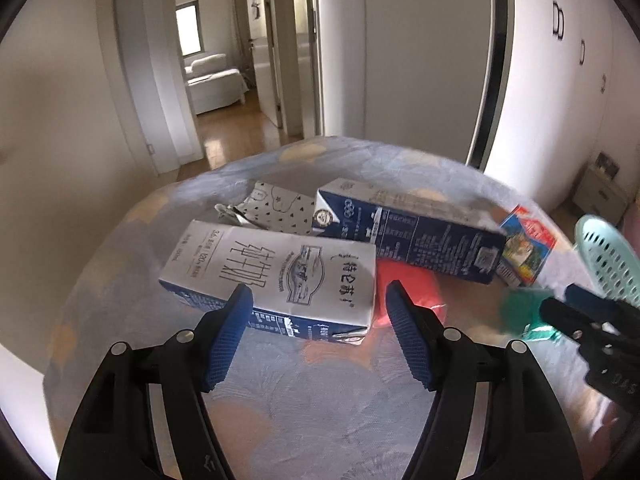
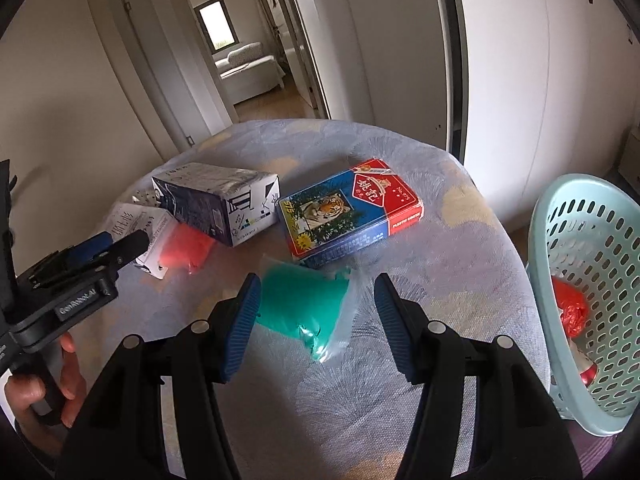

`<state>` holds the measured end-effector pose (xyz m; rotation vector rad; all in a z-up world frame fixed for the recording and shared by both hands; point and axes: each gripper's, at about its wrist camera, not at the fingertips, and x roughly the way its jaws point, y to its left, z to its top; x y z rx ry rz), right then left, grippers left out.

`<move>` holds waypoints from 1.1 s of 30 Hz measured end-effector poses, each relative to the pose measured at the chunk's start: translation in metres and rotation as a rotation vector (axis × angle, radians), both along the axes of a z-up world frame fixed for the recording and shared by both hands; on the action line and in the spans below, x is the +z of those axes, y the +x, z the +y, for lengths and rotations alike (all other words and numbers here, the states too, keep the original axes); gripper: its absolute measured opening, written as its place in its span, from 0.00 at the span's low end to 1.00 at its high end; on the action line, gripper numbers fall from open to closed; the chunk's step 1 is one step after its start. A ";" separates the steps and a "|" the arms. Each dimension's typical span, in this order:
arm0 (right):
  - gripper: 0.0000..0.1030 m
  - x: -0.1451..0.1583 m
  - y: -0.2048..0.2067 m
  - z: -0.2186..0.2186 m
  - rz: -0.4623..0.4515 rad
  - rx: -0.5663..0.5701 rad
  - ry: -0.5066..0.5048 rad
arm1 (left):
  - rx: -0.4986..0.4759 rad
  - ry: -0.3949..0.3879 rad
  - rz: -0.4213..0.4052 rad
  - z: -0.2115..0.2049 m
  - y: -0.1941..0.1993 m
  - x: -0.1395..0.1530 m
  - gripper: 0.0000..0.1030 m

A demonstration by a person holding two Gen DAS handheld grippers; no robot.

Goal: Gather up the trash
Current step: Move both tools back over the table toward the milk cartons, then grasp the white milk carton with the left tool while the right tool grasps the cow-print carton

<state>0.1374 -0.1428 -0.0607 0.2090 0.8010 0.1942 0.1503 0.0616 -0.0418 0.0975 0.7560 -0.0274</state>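
Two pairs of tongs angle steeply down over the cloth-covered surface [image 2: 460, 248]. The left tongs [image 1: 318, 300] stand spread, their blue pads either side of the near end of a white milk carton [image 1: 276, 276] without pressing it; a bare hand [image 2: 48, 380] grips their handle at the lower left of the right view. The right tongs [image 2: 316, 292] are also spread, a green plastic packet [image 2: 308, 308] lying between the pads, touching the left one at most. Behind lie a dark blue carton [image 1: 408, 228], a red packet [image 2: 186, 246] and a tiger-printed box [image 2: 348, 208]. At the right edge stands a pale green basket [image 2: 576, 216], red trash [image 2: 570, 312] inside.
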 end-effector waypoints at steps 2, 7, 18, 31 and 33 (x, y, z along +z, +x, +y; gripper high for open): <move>0.54 0.000 0.000 -0.001 -0.005 0.003 0.000 | 0.008 0.036 0.002 -0.004 0.000 -0.003 0.63; 0.54 -0.004 0.005 0.001 0.011 0.031 0.013 | 0.016 -0.015 0.041 0.014 -0.017 -0.004 0.56; 0.54 -0.004 0.008 0.002 0.015 0.061 0.025 | 0.126 -0.229 0.036 0.087 -0.050 0.015 0.67; 0.54 0.013 -0.015 0.008 -0.144 0.053 -0.015 | 0.332 -0.289 0.157 0.073 0.023 -0.007 0.84; 0.54 0.013 -0.011 0.011 -0.123 0.070 -0.024 | 0.338 -0.254 0.178 0.069 0.027 -0.013 0.79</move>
